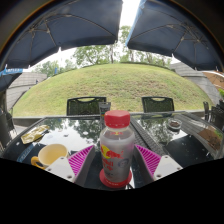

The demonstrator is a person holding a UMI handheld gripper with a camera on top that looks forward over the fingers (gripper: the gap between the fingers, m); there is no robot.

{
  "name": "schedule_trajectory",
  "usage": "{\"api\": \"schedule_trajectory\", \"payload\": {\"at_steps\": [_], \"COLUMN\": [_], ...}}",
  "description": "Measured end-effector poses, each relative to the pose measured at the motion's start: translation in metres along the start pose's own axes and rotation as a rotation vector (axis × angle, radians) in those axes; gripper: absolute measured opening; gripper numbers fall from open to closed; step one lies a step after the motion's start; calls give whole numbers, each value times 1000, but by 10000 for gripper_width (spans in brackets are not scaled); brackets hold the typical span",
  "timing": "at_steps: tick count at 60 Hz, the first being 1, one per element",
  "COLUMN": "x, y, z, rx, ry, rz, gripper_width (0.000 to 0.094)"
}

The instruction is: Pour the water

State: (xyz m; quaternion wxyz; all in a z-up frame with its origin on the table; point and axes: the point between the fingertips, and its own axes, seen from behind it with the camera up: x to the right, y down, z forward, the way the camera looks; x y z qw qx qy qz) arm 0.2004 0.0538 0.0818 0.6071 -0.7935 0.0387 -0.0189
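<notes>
Fingers (116, 160) clamp bottle (116, 150); yellow cup (50, 155) near table (150, 128) edge.

bottle (116, 150) upright between fingers (80, 159) | yellow cup (50, 154) beside

Outdoor patio, umbrellas (60, 30) overhead, glass table (90, 130), chairs (86, 104), grassy slope (115, 85)

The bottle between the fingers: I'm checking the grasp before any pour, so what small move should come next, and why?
Probably lift it slightly and carry it left toward the yellow cup. The bottle, red cap still on, stands upright between the pink pads of the gripper, which seem to press its sides. The cap must come off before water can flow.
</notes>
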Motion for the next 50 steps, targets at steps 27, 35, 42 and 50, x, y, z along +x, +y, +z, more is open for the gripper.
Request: {"api": "schedule_trajectory", "payload": {"at_steps": [27, 35, 42, 50], "x": [-120, -147, -167, -181], "y": [37, 37, 41, 34], "z": [-216, -268, -299, -321], "rx": [2, 56, 93, 149], "ry": [-140, -165, -163, -185], "rz": [-100, -165, -217, -203], "gripper_width": [841, 837, 831, 831]}}
